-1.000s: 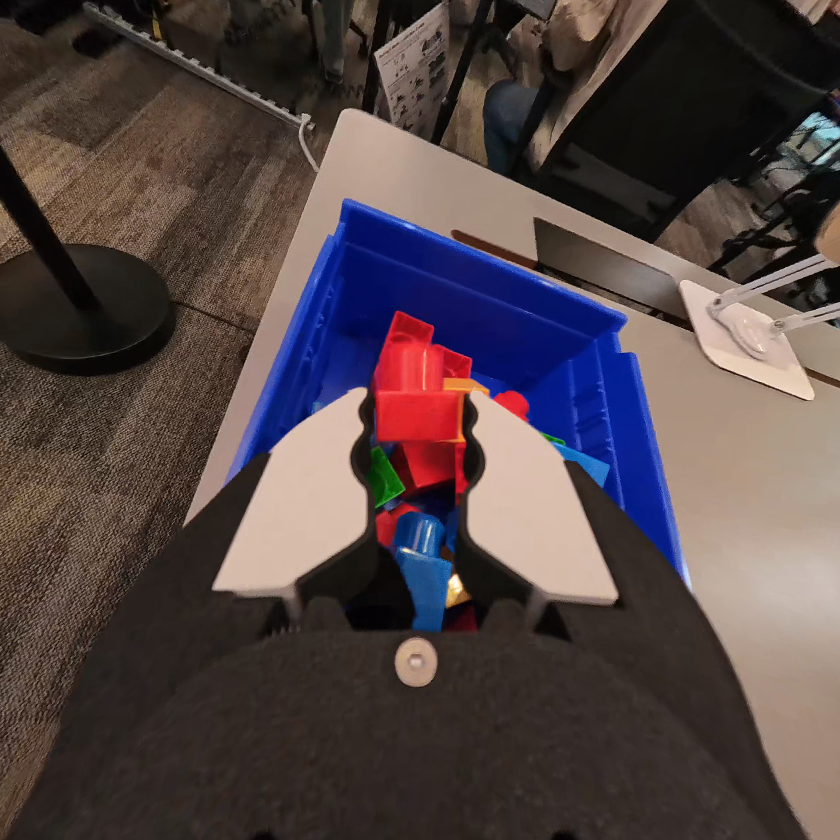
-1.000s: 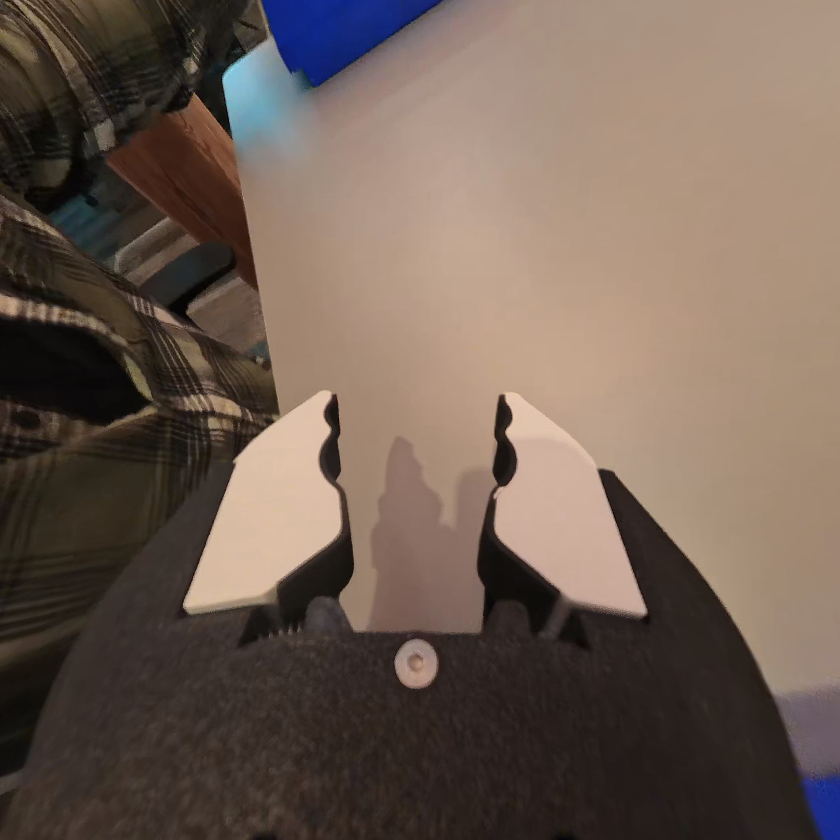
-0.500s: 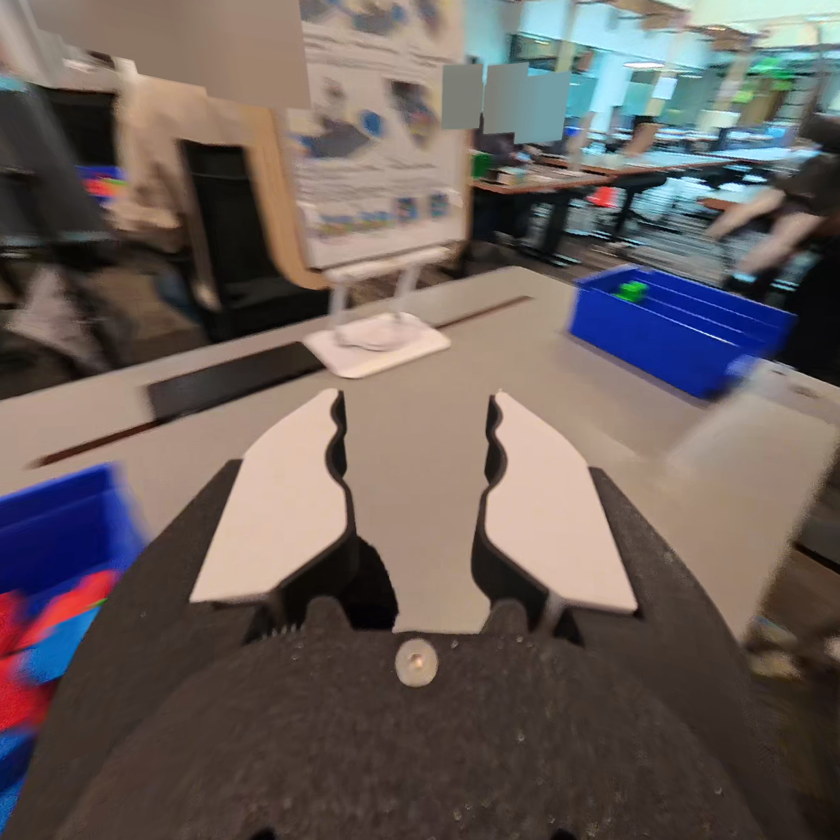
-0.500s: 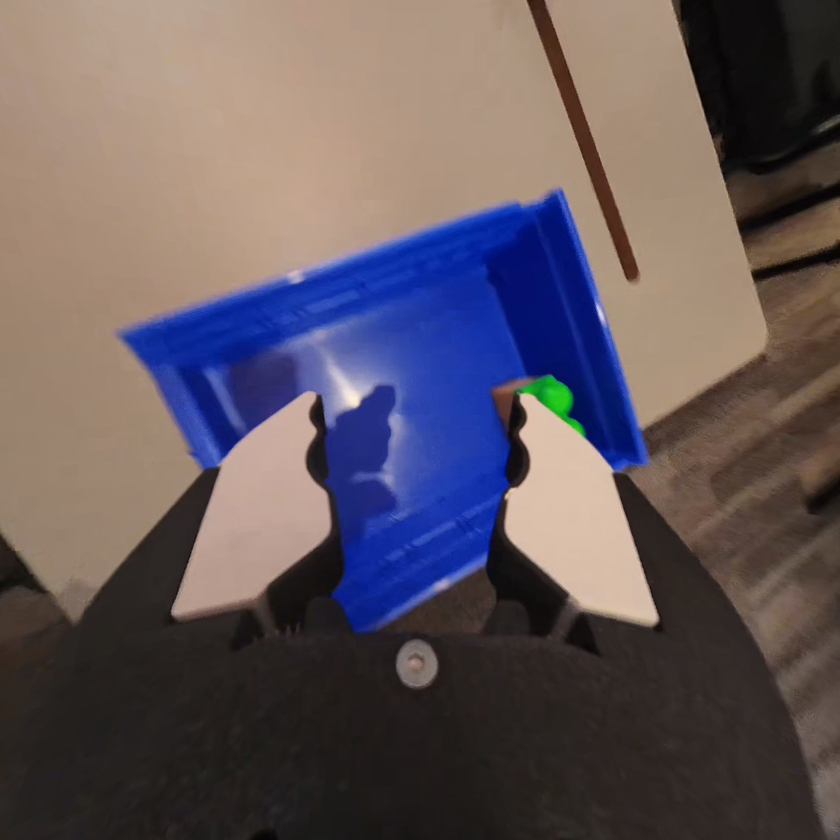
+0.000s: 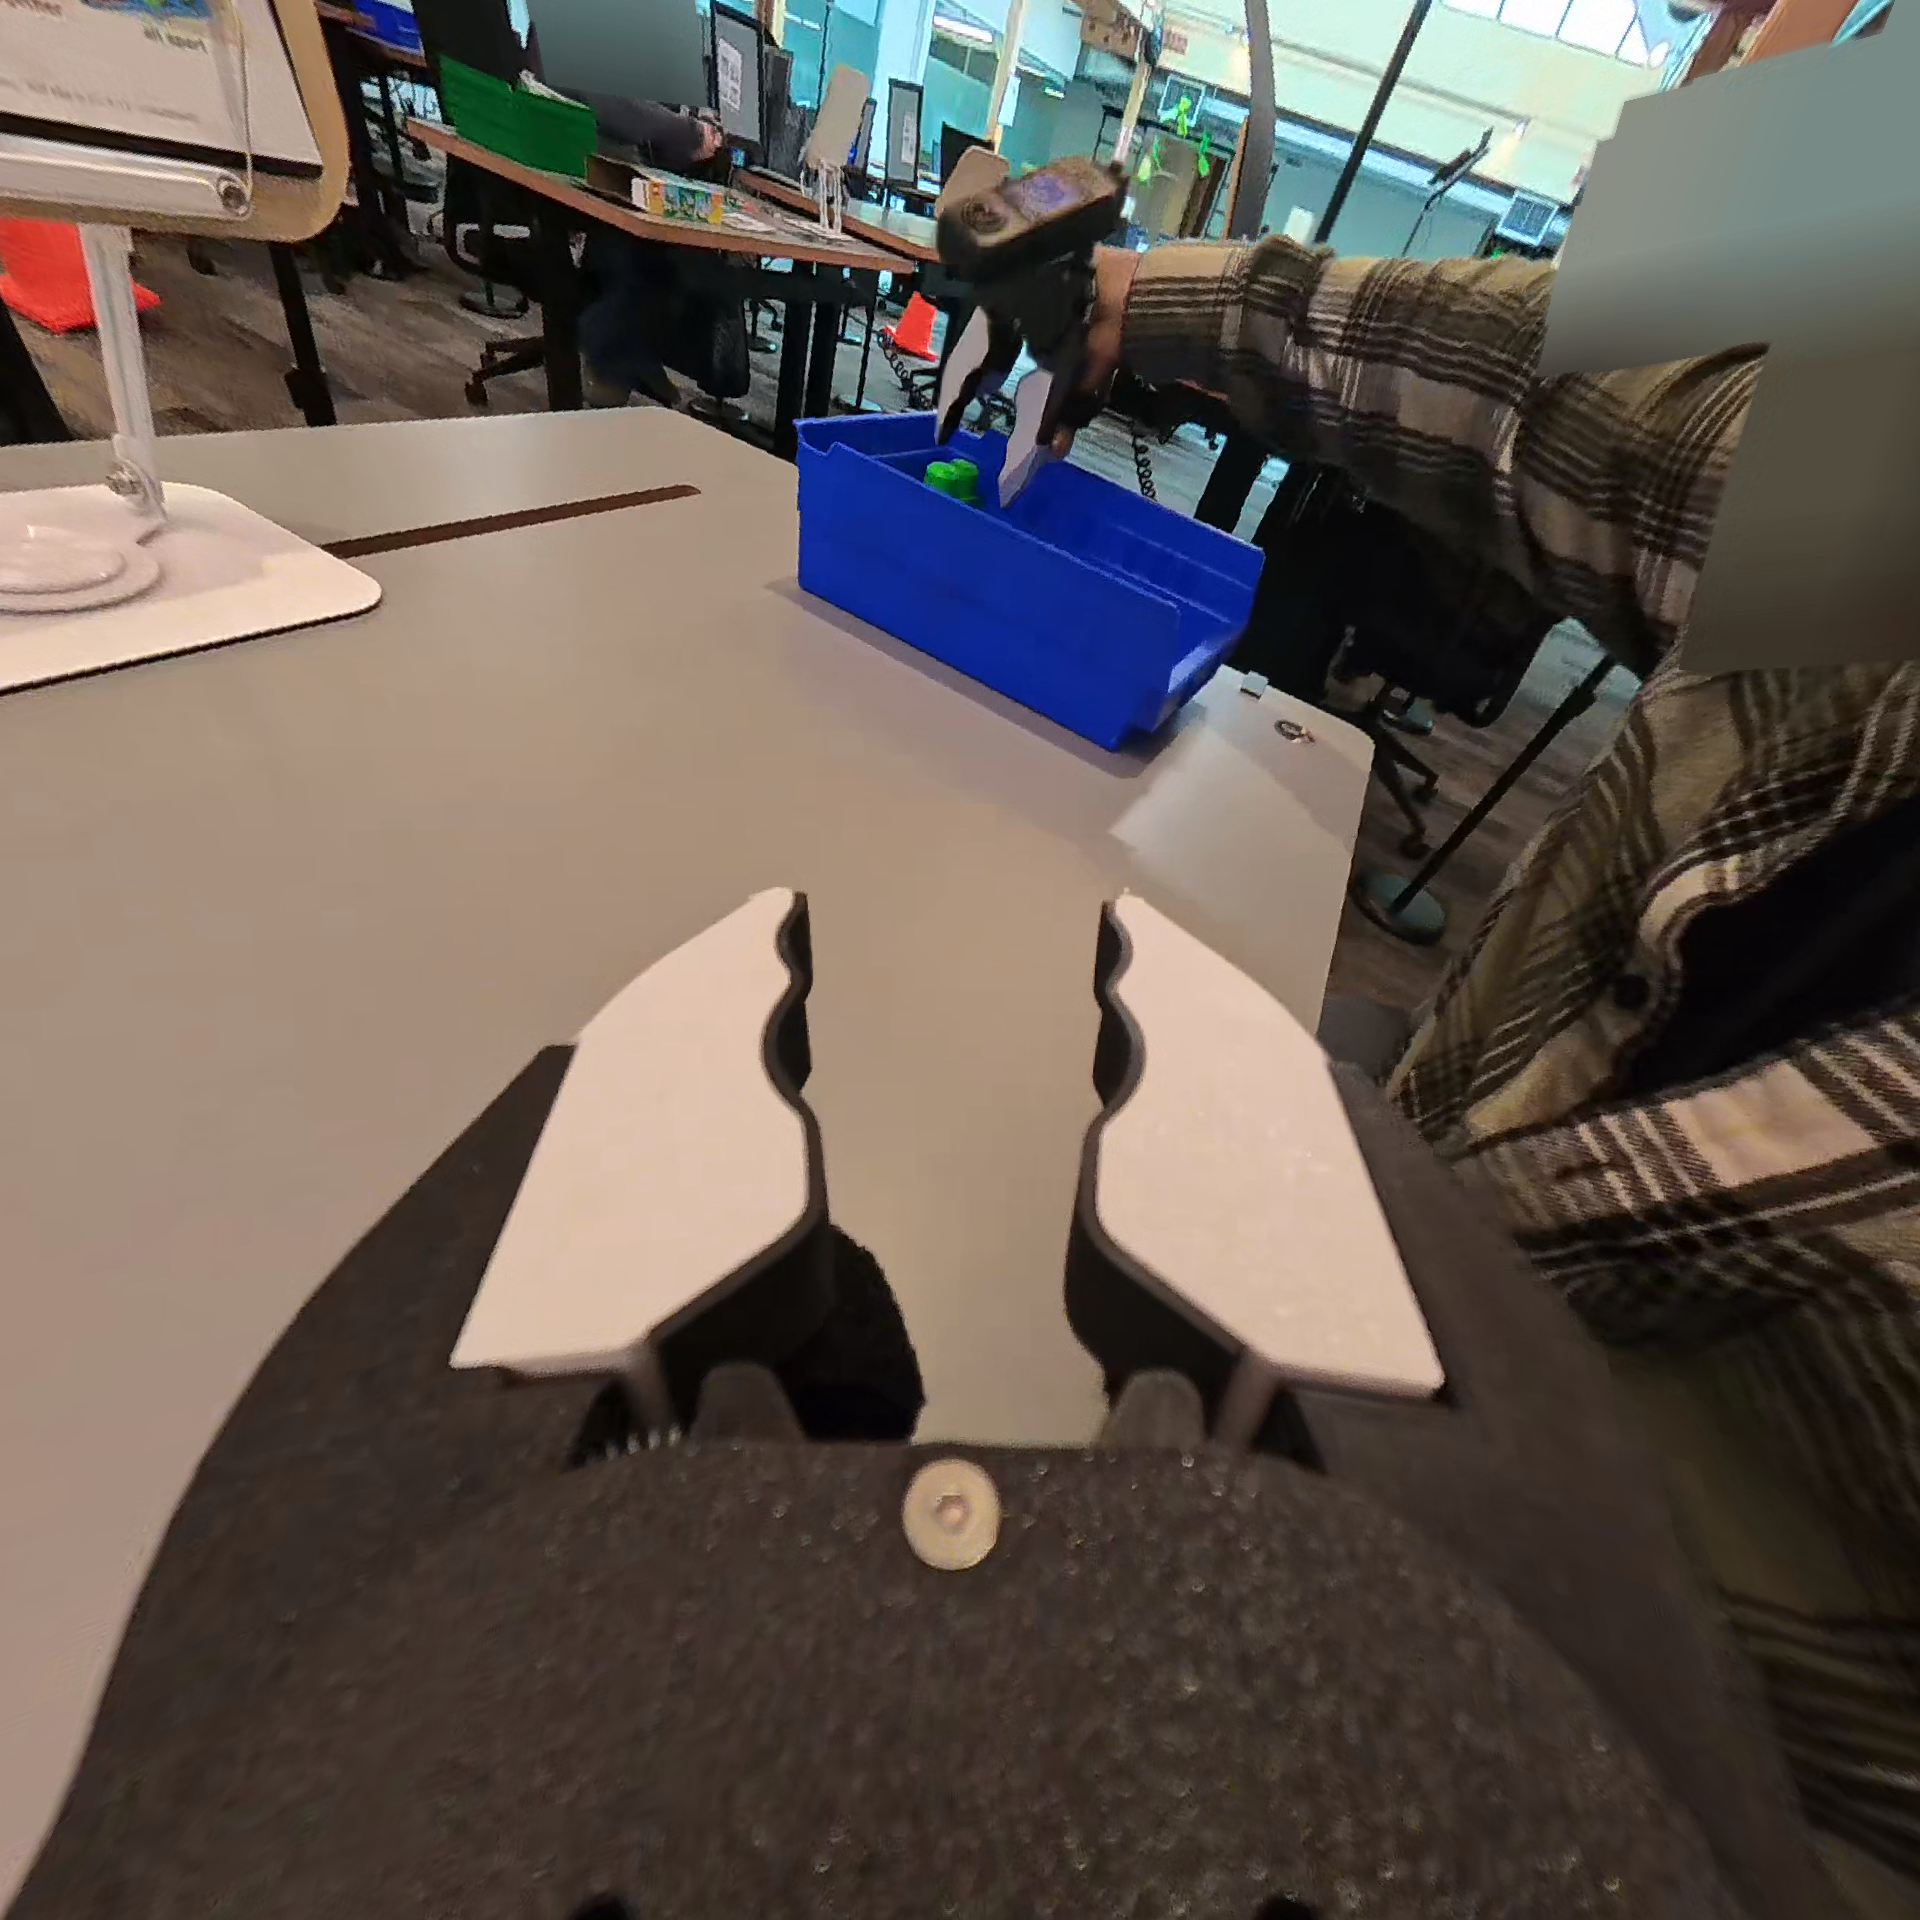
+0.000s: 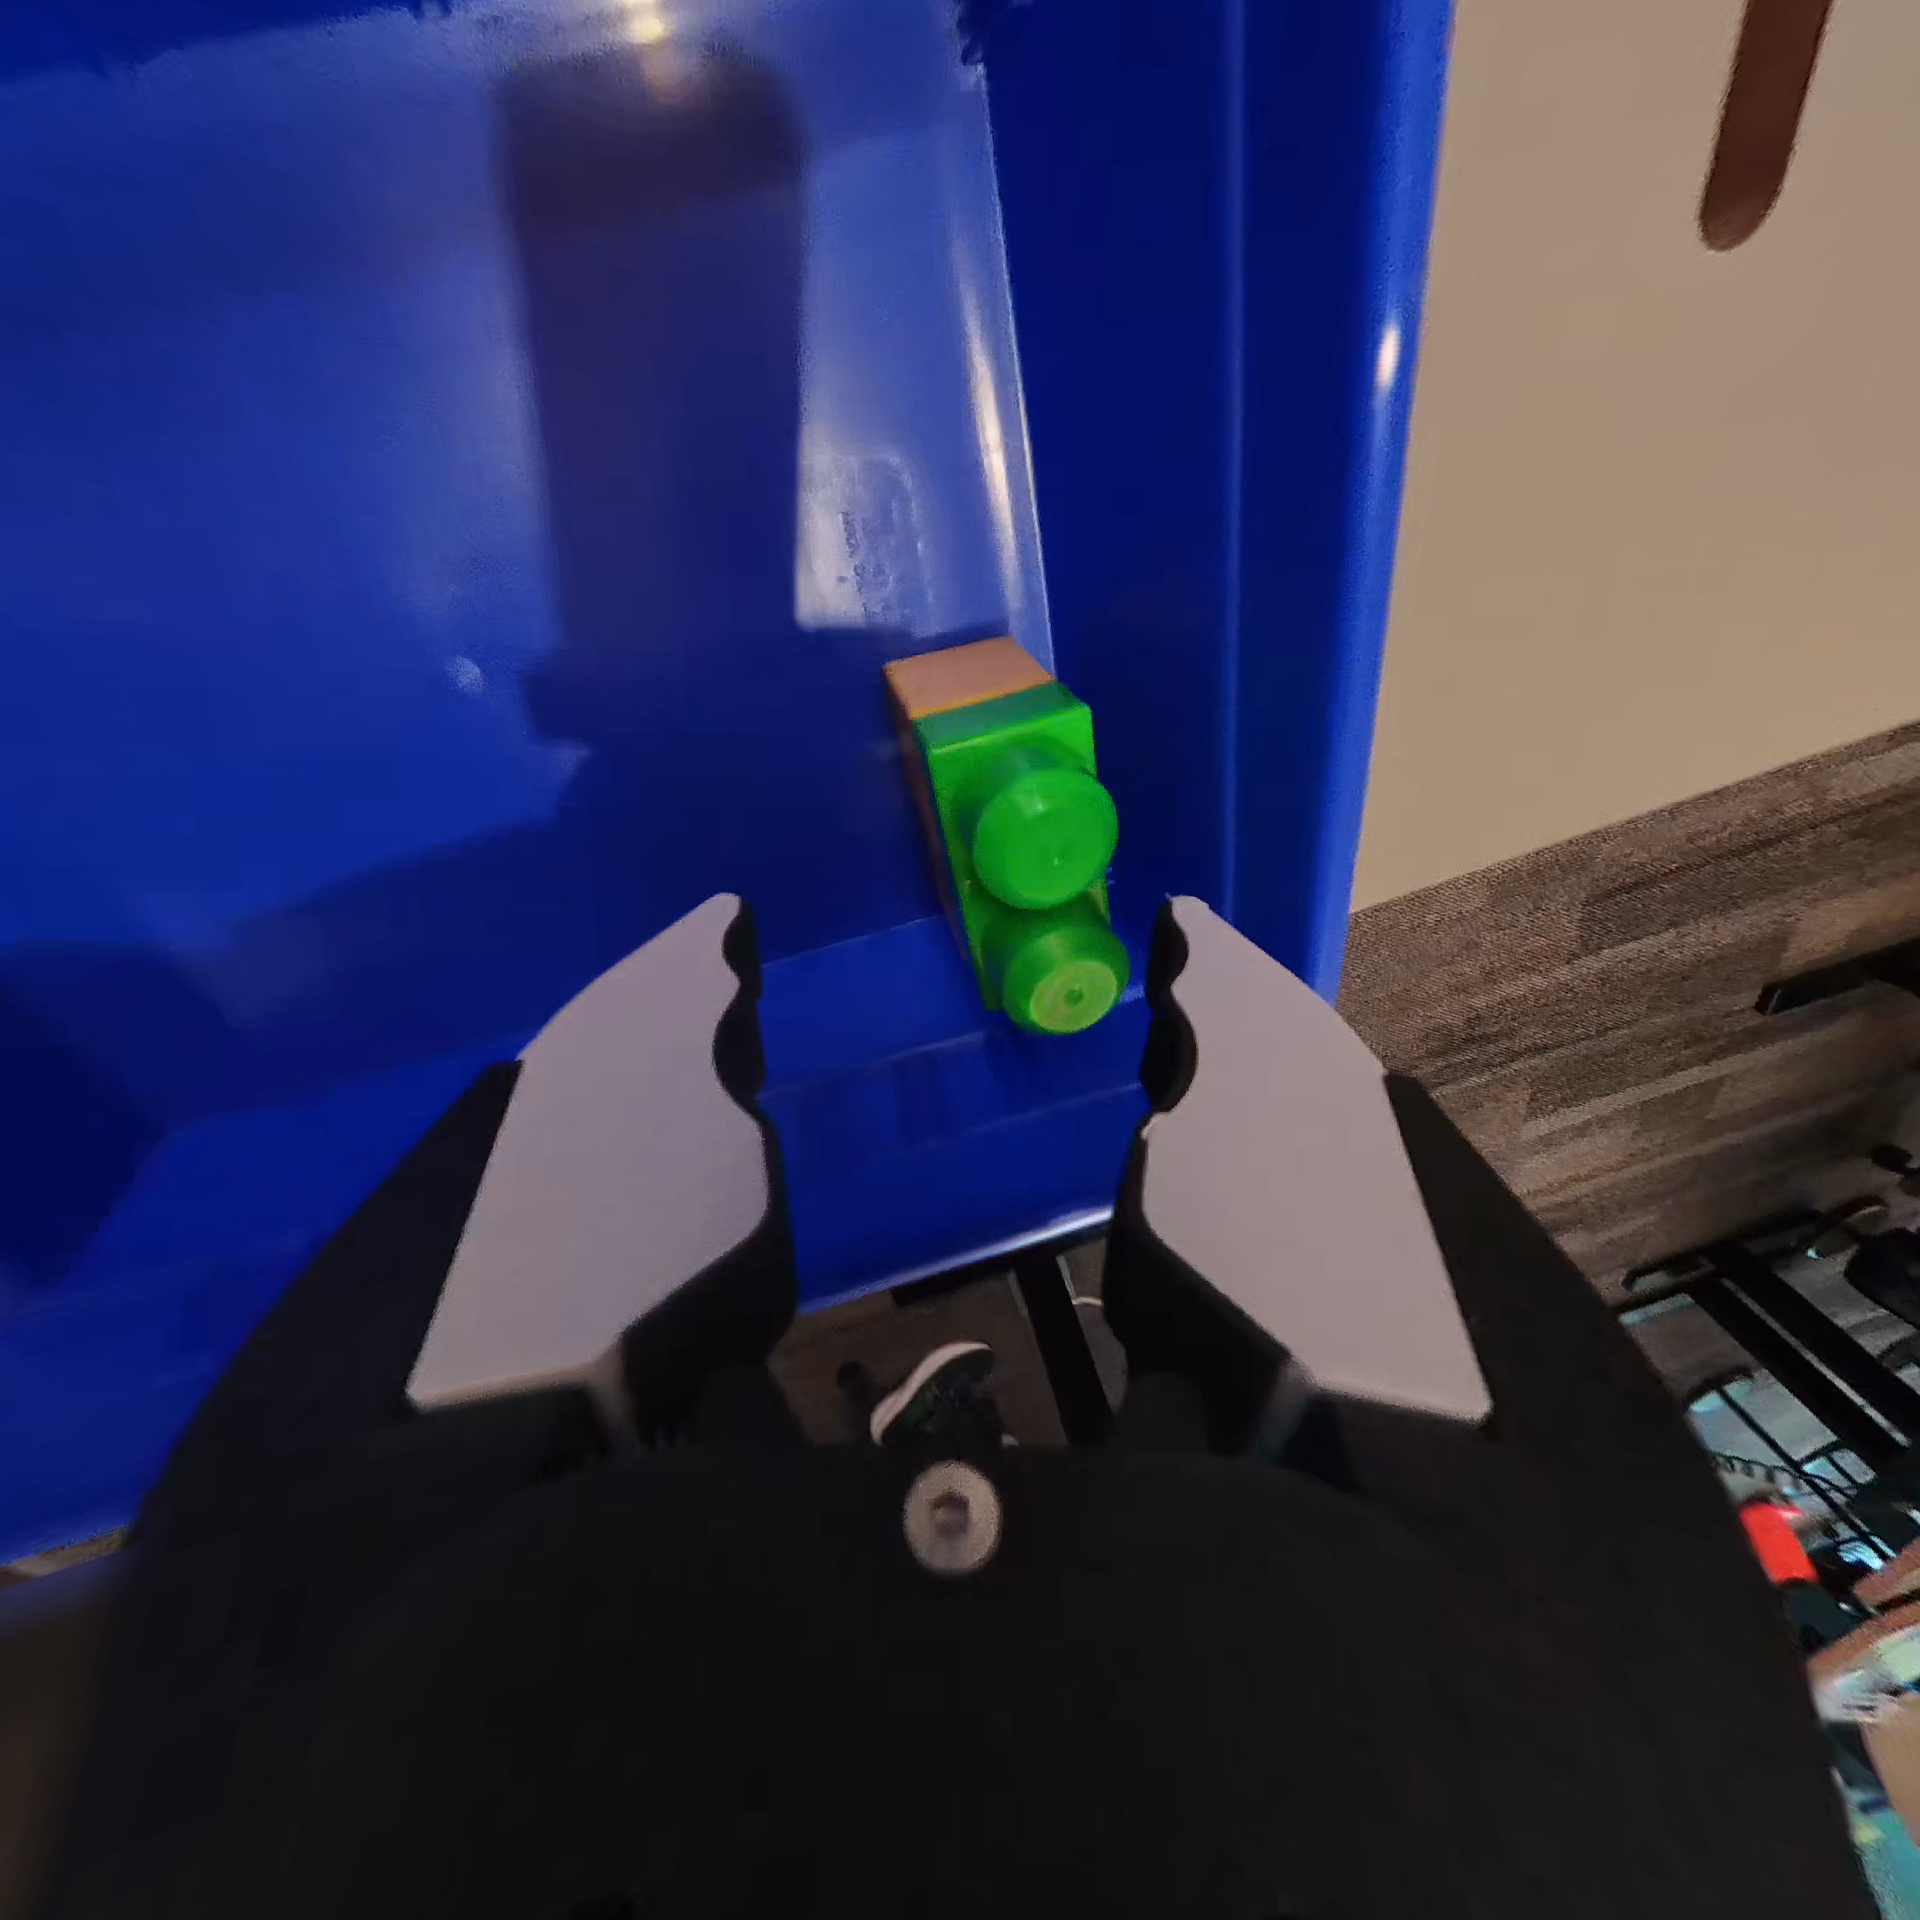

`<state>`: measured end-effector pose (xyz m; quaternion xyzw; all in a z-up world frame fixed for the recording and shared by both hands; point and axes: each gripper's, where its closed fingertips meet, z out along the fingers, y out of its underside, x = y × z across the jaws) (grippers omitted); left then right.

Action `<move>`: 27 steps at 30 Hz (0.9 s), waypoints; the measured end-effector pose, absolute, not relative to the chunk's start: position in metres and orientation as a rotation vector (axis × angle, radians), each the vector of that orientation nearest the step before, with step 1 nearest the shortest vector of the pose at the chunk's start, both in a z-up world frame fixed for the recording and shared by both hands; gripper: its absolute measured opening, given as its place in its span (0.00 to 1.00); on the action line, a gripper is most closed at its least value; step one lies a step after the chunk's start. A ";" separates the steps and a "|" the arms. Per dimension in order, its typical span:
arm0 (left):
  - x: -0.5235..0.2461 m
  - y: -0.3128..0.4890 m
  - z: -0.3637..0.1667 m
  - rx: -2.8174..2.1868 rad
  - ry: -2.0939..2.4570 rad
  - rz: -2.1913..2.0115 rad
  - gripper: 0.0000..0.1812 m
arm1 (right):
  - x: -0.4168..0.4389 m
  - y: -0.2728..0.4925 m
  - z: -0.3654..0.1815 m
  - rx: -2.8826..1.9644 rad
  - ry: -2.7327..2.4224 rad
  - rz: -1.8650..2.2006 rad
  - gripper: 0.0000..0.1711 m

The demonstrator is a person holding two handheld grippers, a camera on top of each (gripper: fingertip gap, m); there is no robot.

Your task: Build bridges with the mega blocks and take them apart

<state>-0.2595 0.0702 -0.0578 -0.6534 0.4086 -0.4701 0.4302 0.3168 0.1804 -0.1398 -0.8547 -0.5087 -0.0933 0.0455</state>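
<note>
A green two-stud mega block [image 6: 1023,852] stands on a tan block [image 6: 961,677] in the far right corner of a blue bin [image 6: 416,520]. My right gripper [image 6: 951,940] is open and empty, hovering just above the bin, with the green block between and just beyond its fingertips. In the left wrist view the same bin [image 5: 1023,597] sits at the table's far right, with the green block [image 5: 953,479] showing above its rim and the right gripper [image 5: 982,457] reaching down into it. My left gripper [image 5: 951,925] is open and empty over the bare grey table [image 5: 468,831].
A white lamp base [image 5: 156,582] stands at the table's far left, behind a dark slot [image 5: 509,527]. A person's plaid sleeve [image 5: 1403,384] reaches over the right table edge. Desks and chairs fill the room beyond. Floor and cables [image 6: 1714,1299] lie past the bin.
My left gripper swung away from the block-filled bin, let go of the red block and now points across the table. My right gripper moved over the other bin and closed in on the green block.
</note>
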 end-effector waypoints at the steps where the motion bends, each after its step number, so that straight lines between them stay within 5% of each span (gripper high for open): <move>1: -0.259 0.071 -0.059 -1.637 1.008 -1.178 0.29 | 0.318 0.182 -0.144 -2.622 -1.579 -0.288 0.42; 5: -0.257 0.075 -0.061 -1.651 0.977 -1.227 0.29 | 0.324 0.185 -0.161 -2.661 -1.665 -0.341 0.40; 9: -0.254 0.076 -0.063 -1.646 0.958 -1.266 0.29 | 0.332 0.184 -0.177 -2.721 -1.691 -0.399 0.22; 16: -0.255 0.082 -0.062 -1.625 0.881 -1.326 0.29 | 0.302 0.179 -0.121 -2.708 -1.311 -0.210 0.21; 23: -0.222 0.104 -0.044 -1.597 0.868 -1.567 0.38 | 0.134 0.145 -0.003 -2.381 -1.037 0.359 0.21; 27: -0.182 0.097 -0.024 -1.512 1.000 -1.700 0.42 | 0.009 0.115 -0.002 -2.178 -1.105 0.602 0.21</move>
